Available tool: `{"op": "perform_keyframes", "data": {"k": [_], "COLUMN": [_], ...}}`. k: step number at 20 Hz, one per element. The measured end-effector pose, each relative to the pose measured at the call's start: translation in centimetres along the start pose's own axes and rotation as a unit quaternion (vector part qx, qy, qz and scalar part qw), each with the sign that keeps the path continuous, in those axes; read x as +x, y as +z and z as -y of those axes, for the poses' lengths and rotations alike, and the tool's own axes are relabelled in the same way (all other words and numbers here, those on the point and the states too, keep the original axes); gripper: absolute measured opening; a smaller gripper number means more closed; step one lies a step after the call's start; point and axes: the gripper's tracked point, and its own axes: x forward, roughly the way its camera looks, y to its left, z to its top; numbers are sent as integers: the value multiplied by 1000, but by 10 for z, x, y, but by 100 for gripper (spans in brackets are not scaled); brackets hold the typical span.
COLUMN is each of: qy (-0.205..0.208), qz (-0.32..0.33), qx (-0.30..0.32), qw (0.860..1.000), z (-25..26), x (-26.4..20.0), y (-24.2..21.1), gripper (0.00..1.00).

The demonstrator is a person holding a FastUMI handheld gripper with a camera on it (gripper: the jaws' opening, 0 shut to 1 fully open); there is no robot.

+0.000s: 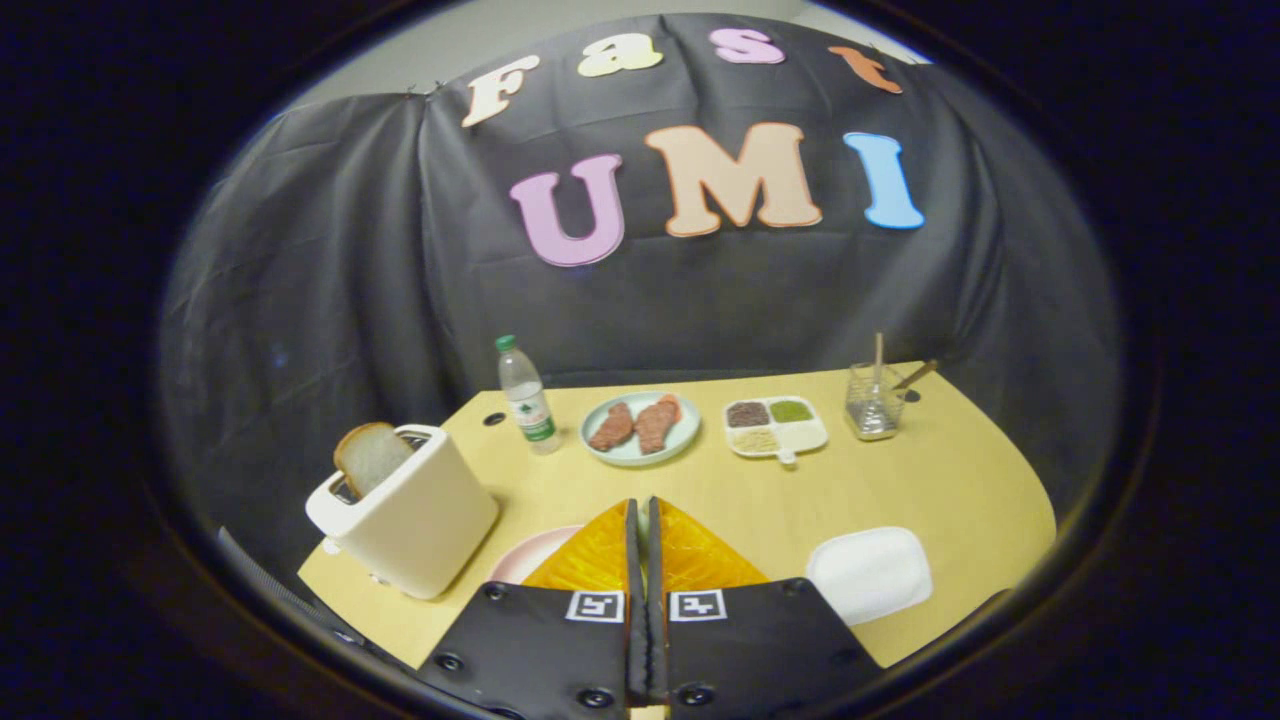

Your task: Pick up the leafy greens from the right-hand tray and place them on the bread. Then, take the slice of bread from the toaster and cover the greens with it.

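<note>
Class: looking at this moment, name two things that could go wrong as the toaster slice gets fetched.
1. The toaster sits near the edge of the table; a sideways tug on its bread slice might shove it off.
2. The shut tongs hide much of the pink plate, so placing could go astray.

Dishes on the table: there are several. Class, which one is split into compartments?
The small white sectioned dish, between the pale blue plate holding two brown pieces and the glass. It has three filled compartments; the white tray is undivided. The gripper is shut.
</note>
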Motion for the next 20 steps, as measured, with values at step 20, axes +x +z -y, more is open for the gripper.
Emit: {"op": "perform_keyframes", "data": {"k": [20], "qy": [-48], "qz": [-67], "qx": [-7], "qw": [997], "z": [-7], "x": [41], "y": [-94], "gripper": [3]}}
